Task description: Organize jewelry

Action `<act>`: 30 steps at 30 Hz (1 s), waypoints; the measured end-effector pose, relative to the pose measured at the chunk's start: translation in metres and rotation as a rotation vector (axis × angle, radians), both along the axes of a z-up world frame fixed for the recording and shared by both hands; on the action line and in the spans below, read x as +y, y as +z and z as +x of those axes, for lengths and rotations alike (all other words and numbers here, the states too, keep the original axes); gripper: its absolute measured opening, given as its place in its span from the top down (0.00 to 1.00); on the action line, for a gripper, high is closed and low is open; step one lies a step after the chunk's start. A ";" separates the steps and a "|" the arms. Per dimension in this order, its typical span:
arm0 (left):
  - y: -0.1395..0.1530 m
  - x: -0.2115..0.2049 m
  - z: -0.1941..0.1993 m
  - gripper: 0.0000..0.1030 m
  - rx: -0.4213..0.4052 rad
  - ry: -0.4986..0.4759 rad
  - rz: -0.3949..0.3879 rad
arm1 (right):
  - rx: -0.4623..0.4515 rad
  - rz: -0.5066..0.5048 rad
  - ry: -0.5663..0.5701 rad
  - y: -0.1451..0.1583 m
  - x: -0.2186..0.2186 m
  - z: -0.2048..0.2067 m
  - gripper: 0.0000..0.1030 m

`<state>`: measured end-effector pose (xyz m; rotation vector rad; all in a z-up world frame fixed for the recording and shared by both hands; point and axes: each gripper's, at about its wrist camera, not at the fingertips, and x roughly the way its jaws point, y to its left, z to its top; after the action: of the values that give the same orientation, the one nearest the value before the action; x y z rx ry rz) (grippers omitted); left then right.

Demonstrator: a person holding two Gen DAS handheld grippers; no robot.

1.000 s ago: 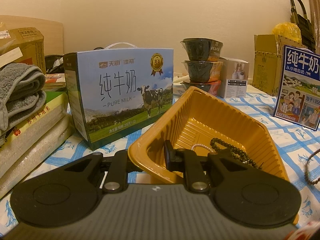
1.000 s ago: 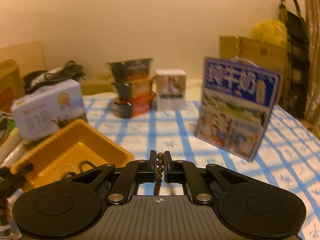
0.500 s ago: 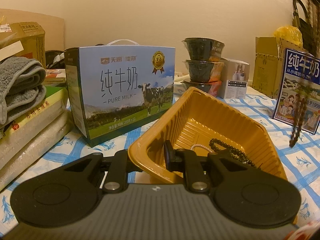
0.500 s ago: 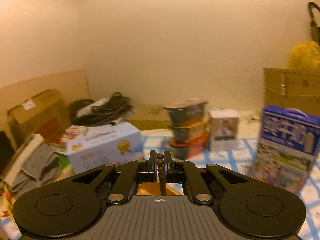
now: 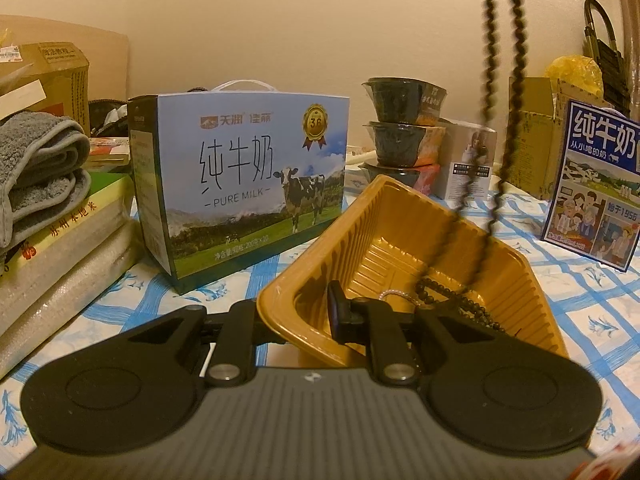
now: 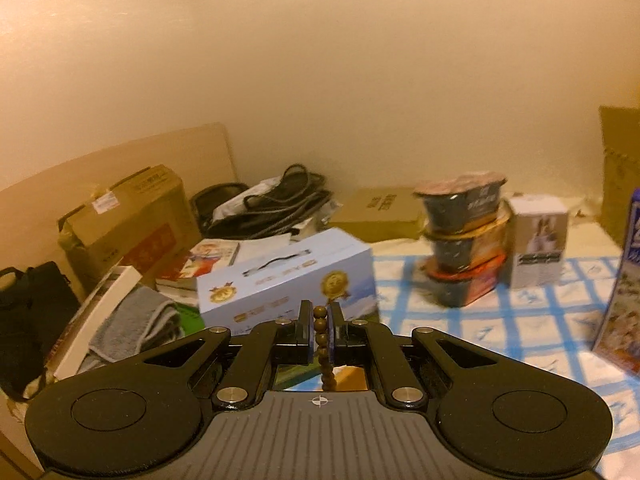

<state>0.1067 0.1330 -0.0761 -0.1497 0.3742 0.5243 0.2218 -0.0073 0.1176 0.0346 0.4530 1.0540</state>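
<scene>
The left gripper fingers clamp the near rim of the yellow plastic tray. The right gripper fingers pinch a brown bead bracelet, which dangles above the tray.

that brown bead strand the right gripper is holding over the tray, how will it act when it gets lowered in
The bead strand hangs limp from the right gripper, so it will probably swing, then pile up loosely. Its lower end already dangles over the tray, so it may tangle with the dark beads there.

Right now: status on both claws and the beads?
Left claw shut on tray rim. Right claw shut on beads, dangling over tray. Nothing in the way.
</scene>
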 end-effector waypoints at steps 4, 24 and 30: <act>0.000 0.001 0.000 0.85 -0.001 0.000 -0.005 | 0.059 -0.042 0.014 -0.024 0.018 0.004 0.94; -0.005 0.006 0.001 0.85 0.015 0.011 -0.024 | 0.230 -0.169 -0.100 -0.100 -0.030 0.013 0.80; -0.007 0.008 0.002 0.84 0.029 0.016 -0.024 | 0.277 -0.196 -0.184 -0.126 -0.060 0.012 0.63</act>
<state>0.1087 0.1408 -0.0830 -0.1687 0.4079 0.5380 0.2343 -0.0676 -0.0087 0.0473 0.7884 0.8227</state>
